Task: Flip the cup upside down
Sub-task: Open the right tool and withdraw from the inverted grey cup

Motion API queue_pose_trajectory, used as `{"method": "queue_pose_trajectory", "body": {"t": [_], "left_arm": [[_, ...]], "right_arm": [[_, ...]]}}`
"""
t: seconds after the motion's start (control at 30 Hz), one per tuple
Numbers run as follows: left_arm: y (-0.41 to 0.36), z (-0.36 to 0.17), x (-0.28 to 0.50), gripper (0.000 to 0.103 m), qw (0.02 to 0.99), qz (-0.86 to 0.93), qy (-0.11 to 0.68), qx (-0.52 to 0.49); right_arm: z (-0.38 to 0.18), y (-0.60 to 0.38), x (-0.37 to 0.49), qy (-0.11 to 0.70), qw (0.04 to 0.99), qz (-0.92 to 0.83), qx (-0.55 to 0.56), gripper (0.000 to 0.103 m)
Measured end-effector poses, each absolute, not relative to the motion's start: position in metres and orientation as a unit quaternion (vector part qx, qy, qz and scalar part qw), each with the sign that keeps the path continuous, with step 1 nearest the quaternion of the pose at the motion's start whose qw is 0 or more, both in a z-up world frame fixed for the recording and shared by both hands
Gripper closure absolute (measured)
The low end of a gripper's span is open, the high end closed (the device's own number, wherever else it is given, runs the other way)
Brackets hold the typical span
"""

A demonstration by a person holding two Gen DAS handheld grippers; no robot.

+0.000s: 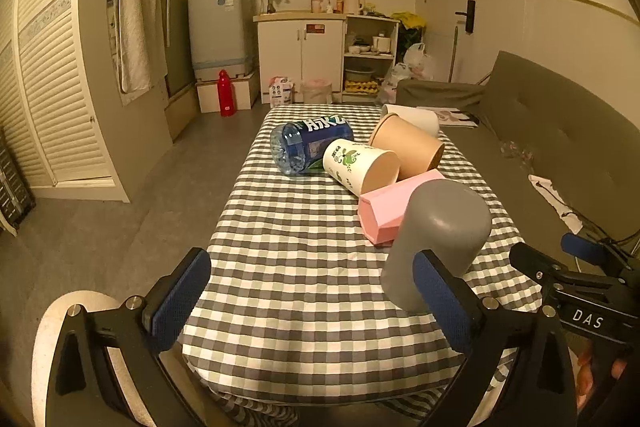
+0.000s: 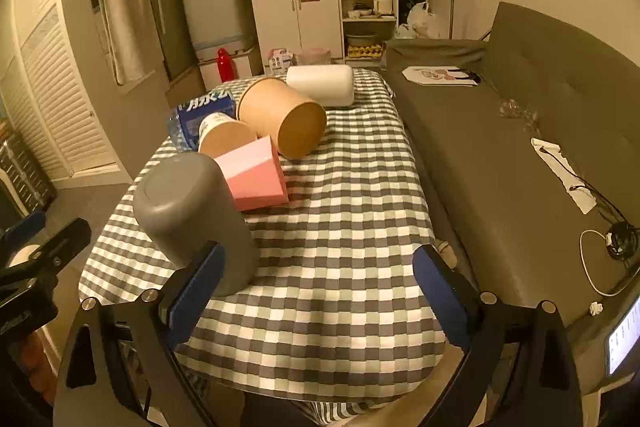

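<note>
A grey cup [image 1: 438, 243] stands upside down near the front of the checked table [image 1: 304, 227]; it also shows in the right wrist view [image 2: 196, 215]. Behind it lie a pink cup [image 1: 390, 211], a white printed paper cup [image 1: 360, 165], a tan paper cup [image 1: 408, 147] and a white cup [image 1: 416, 119], all on their sides. My left gripper [image 1: 312, 295] is open and empty, its right finger just in front of the grey cup. My right gripper [image 2: 316, 291] is open and empty, its left finger in front of the grey cup.
A blue water bottle [image 1: 304, 147] lies on its side at the table's far left. A grey sofa [image 2: 520, 147] runs along the table's right side, with cables on it. A white stool [image 1: 80, 311] stands at the front left. Cabinets stand behind.
</note>
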State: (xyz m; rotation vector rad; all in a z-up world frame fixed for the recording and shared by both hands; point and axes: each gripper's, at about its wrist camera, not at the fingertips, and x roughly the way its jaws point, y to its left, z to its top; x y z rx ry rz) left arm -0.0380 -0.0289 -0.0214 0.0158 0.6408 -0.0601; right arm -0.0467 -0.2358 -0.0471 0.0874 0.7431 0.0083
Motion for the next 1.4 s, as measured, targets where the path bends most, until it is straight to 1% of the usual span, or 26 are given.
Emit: {"method": "queue_pose_trajectory", "body": {"t": [0.17, 0.57, 1.4], "left_arm": [[-0.029, -0.022, -0.036, 0.0, 0.948, -0.027, 0.317, 0.006], [-0.027, -0.023, -0.035, 0.0, 0.946, -0.026, 0.324, 0.004], [-0.03, -0.026, -0.035, 0.0, 0.948, -0.023, 0.318, 0.015]], "right_arm": [[-0.046, -0.229, -0.046, 0.361, 0.932, 0.005, 0.032, 0.003], [-0.043, -0.223, -0.049, 0.356, 0.934, 0.008, 0.017, 0.0], [-0.044, -0.222, -0.05, 0.358, 0.934, 0.008, 0.015, 0.0]]}}
